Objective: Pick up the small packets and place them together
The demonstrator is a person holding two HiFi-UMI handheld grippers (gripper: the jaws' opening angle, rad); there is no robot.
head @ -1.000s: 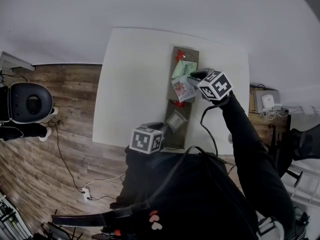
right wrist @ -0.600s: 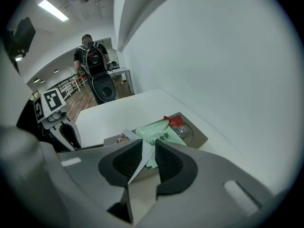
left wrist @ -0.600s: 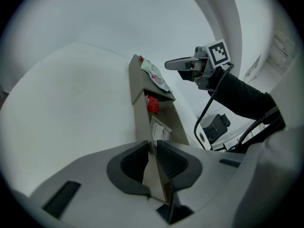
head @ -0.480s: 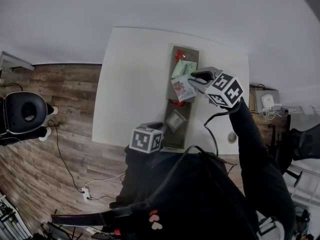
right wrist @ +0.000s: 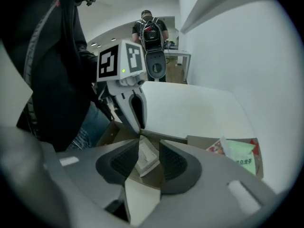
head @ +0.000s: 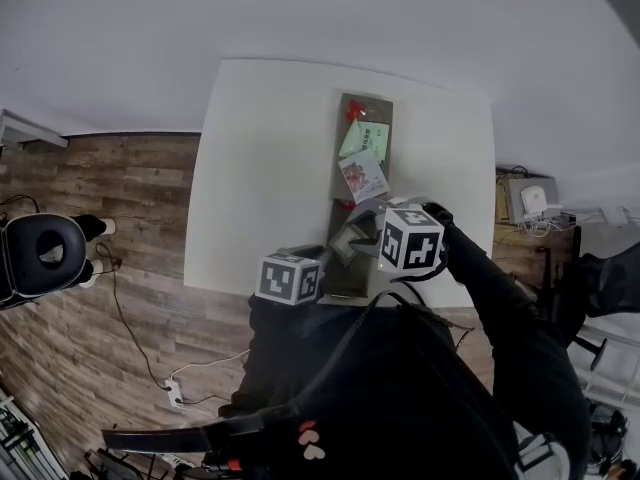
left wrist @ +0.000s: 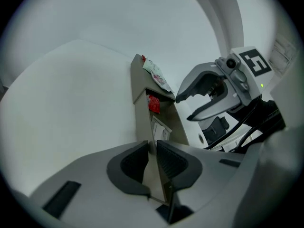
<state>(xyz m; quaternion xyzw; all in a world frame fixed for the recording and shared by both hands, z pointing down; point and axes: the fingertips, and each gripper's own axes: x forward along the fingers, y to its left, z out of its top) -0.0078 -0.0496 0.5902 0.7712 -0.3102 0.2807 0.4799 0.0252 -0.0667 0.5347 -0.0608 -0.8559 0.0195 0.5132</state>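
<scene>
The bench [head: 270, 158] is carrying a long cardboard tray [head: 384, 108] that is running from its near edge toward its far edge. The left tongs [left wrist: 153, 152] are standing at the tray's near end with the jaws drawn close together, and the left gripper view is showing them clamping the thin upright cardboard wall of the tray between the pads. The right tongs [right wrist: 150, 148] are hanging over the near half of the tray, just beside the left tongs, and their jaws are opening. A white square packet [right wrist: 144, 161] is lying on the tray floor in the gap between these jaws, and the pads are not pressing on it. A cardboard edge of the tray is showing in the foreground below the right jaws. In the far half of the tray, a green packet [head: 362, 138] and a pink printed packet [head: 365, 176] are lying against each other, with the green one farther away. A red packet [head: 355, 111] is lying at the far end, just beyond the green one. In the left gripper view, a second red packet [left wrist: 154, 103] is resting inside the tray, between the white packet and the far group. A person [right wrist: 151, 32] is standing in the background of the right gripper view.
</scene>
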